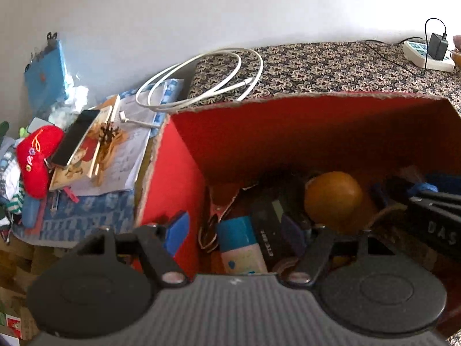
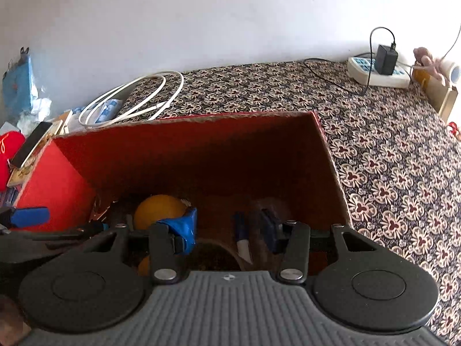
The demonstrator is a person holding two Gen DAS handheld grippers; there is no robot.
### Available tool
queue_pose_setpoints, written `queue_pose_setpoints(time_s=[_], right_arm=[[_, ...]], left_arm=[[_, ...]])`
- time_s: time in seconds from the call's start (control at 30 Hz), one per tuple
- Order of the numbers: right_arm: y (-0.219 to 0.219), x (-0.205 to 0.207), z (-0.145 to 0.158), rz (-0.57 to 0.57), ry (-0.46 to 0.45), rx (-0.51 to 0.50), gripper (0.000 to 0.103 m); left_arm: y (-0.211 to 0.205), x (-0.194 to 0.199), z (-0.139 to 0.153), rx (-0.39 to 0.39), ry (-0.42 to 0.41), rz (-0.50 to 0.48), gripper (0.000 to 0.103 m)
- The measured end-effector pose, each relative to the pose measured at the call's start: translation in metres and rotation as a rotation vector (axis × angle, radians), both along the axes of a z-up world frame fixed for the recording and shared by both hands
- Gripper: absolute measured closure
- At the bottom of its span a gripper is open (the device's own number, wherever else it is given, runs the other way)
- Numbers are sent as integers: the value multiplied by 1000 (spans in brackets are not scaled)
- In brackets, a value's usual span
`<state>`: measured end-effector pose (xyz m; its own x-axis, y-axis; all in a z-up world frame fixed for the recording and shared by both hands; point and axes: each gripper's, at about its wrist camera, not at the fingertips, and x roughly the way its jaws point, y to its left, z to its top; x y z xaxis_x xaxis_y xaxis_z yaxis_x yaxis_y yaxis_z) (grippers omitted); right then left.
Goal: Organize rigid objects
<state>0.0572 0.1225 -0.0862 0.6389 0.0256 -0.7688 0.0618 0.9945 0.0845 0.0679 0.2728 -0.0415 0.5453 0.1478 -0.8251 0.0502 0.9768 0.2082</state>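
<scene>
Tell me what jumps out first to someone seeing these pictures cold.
The big red cardboard box fills the middle of both views, open-topped on the patterned cloth. Inside, an orange ball sits among darker clutter. Behind the box's left corner lies a coiled white cable, with a red plush toy farther left.

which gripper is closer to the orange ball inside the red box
Left, though narrowly. The left gripper hangs over the box's left part with the orange ball just beyond its right finger. The right gripper is open over the middle of the red box, the ball beyond its left finger.
</scene>
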Motion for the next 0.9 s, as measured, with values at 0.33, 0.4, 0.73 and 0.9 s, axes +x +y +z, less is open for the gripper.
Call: queue_pose_setpoints(time_s=[0.33, 0.4, 0.73, 0.9], right_arm=[[0, 3, -4, -4, 18, -18, 74], [0, 3, -4, -7, 18, -18, 74], [-2, 4, -4, -7, 23, 6, 74], [-2, 4, -5, -4, 25, 15, 74]], left_arm=[[-6, 1, -2, 34, 6, -41, 30], [-8, 1, -2, 45, 7, -44, 30], [-7, 0, -3, 49, 9, -27, 29], [-6, -2, -2, 47, 5, -9, 29]])
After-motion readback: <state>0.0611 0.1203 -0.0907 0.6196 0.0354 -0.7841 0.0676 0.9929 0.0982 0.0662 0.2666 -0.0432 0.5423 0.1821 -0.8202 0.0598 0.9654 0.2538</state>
